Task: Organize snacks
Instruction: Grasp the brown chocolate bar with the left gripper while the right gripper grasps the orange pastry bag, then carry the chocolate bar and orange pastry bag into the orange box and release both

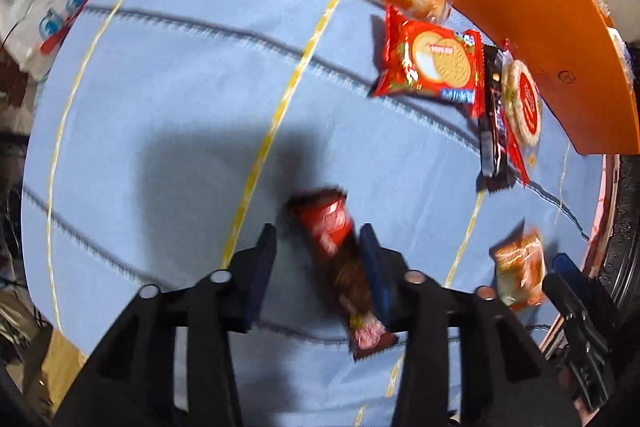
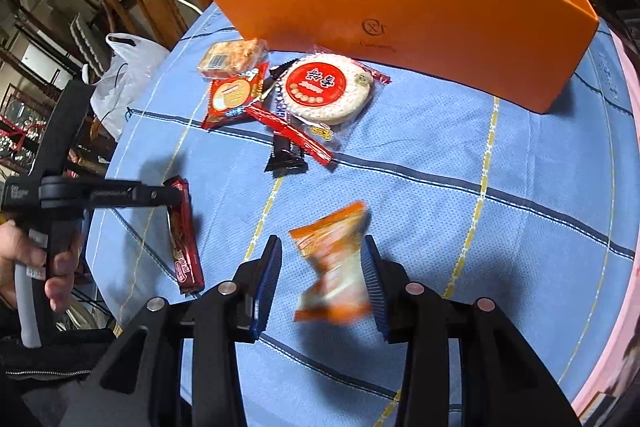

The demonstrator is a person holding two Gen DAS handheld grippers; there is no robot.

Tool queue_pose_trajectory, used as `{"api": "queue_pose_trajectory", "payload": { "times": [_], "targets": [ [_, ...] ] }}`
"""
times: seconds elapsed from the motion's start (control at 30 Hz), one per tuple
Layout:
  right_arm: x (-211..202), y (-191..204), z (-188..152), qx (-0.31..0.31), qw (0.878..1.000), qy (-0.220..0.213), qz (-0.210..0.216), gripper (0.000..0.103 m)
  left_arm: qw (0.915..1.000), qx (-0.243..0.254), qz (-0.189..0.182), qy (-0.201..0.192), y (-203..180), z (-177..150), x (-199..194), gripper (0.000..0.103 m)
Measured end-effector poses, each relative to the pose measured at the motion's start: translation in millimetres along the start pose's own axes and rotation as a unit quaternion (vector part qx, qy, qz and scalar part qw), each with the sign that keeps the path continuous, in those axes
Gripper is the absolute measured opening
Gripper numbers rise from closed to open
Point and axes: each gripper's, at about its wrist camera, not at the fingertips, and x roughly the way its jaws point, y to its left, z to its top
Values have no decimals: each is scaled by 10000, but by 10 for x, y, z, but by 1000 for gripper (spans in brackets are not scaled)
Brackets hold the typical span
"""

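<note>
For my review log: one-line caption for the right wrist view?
Right gripper straddles orange packet; orange box behind.

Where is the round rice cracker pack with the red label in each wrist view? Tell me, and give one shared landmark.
Left wrist view: the round rice cracker pack sits at the right edge, just below the orange box.
Right wrist view: the pack lies upper centre, just in front of the box.
Shared landmark: the orange box, right beside the pack in both.
</note>
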Motion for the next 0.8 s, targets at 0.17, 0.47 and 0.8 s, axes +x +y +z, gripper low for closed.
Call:
{"api": "queue_pose_trajectory", "payload": {
  "times": [0.17, 0.47, 0.8],
  "targets": [
    [-10, 30, -35, -127, 9999, -1, 48, 41, 9997, -157, 60, 203, -154, -241, 194, 59],
    [28, 16, -158, -774, 9951, 24, -615, 55, 9988, 287, 379, -67, -374, -439, 232, 22],
    [480, 126, -175, -1720, 9776, 400, -1146, 47, 9989, 347, 244, -196, -569, -466, 31, 22]
  ]
}}
